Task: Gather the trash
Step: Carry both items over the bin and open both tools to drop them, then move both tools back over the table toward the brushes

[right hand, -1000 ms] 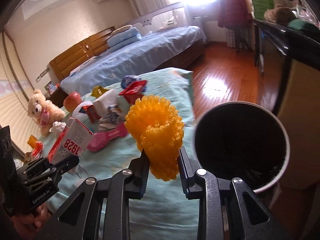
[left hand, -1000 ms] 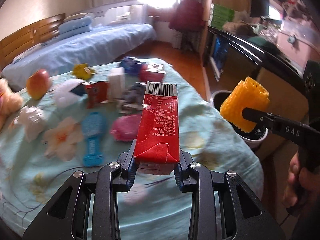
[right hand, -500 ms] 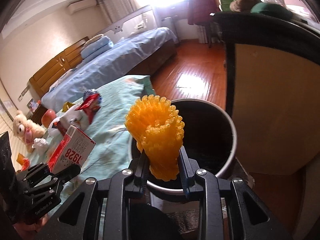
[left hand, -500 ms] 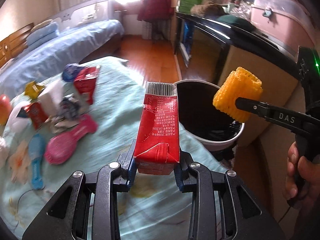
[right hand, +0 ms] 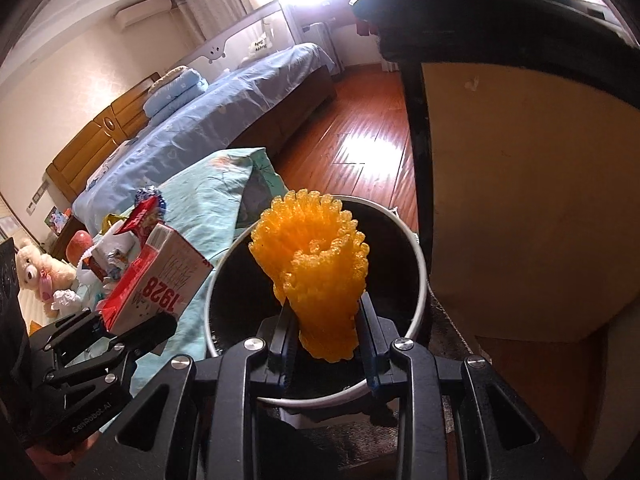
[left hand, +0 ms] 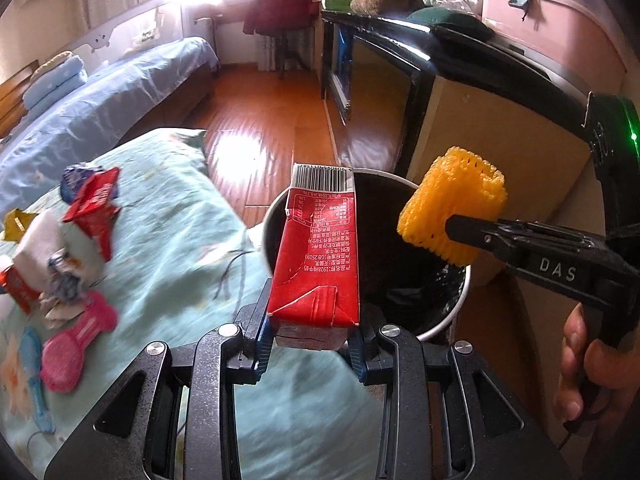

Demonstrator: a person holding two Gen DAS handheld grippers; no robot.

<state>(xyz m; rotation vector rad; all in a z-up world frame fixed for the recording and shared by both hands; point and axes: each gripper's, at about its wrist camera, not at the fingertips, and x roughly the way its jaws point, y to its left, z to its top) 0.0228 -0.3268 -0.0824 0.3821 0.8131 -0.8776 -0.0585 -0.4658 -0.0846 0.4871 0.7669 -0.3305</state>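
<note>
The left claw (left hand: 314, 338) gripped the red carton (left hand: 318, 258) by its base, poised beside the bin (right hand: 416, 280) rim at the bed's edge; the right claw (right hand: 326, 340) pinched the yellow foam net (right hand: 316, 268) over the opening; released there, the carton might strike the rim and fall outside.

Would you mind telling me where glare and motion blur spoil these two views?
Left wrist view: the window is blown out, sunlight glares on the wood floor, and the pink brush is smeared by motion blur. Right wrist view: the window whites out; the yellow foam net stays sharp.
</note>
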